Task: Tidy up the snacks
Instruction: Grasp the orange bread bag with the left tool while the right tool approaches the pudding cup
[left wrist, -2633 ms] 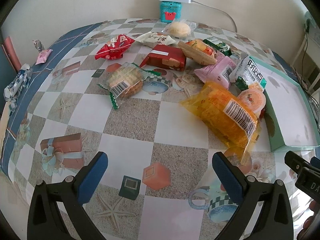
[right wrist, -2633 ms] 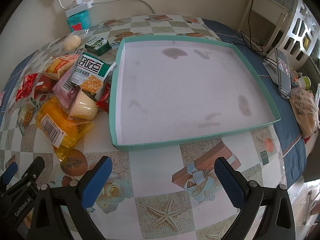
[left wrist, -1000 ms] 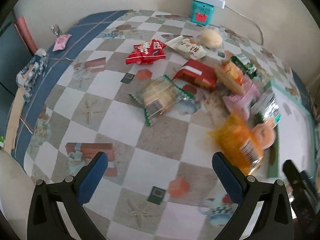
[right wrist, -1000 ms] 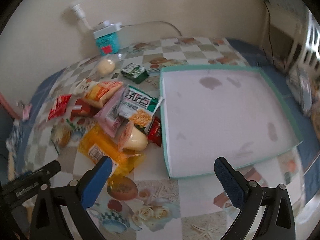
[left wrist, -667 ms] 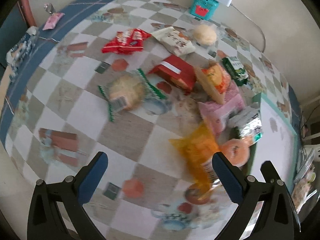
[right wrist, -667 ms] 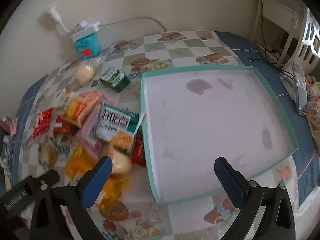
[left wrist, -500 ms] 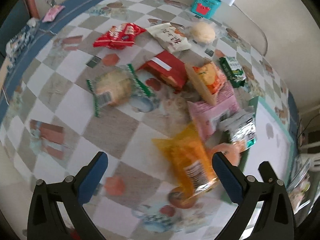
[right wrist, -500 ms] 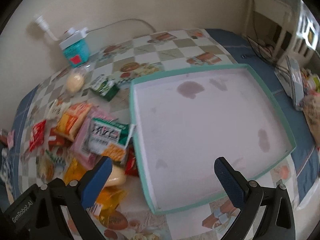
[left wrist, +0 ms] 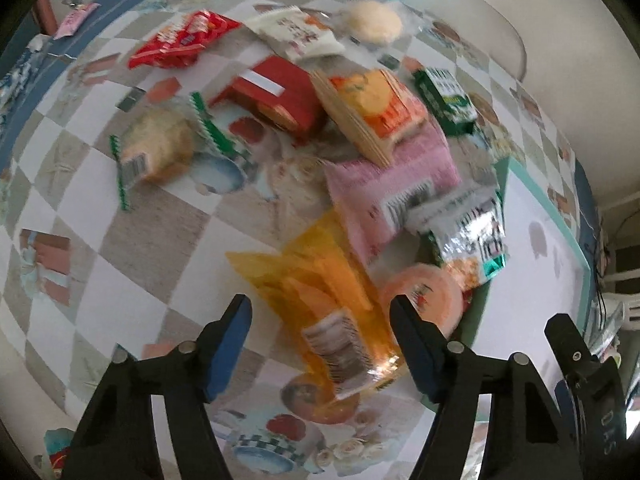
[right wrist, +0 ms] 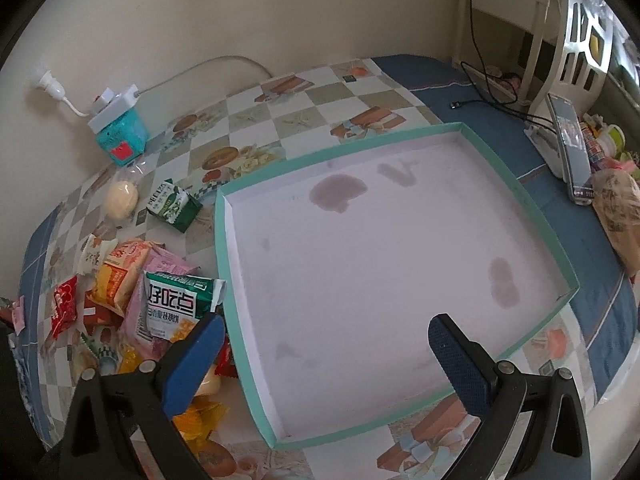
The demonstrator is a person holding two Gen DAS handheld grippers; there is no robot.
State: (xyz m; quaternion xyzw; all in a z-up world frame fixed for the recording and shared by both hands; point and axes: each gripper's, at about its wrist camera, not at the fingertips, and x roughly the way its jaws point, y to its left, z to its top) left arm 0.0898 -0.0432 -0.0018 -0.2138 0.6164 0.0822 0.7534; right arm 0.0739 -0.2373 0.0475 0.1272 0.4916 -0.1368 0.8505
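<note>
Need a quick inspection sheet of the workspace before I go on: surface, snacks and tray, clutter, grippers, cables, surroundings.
Surface: table under a checkered printed cloth, blue border.
Job's things: teal-rimmed tray holds no snacks, only dark stains. Snacks piled left of it: yellow bag, pink pack, green-white pack, orange cup, red box, round bun.
Clutter: teal box at the wall; phone on a stand; a crumpled bag at the right edge.
Grippers: left gripper open, straddling the yellow bag's end; right gripper open, above the tray's near part, holding nothing.
Cables: white power strip with its cord on the teal box; black cable behind the tray.
Surroundings: beige wall, white furniture at right.
</note>
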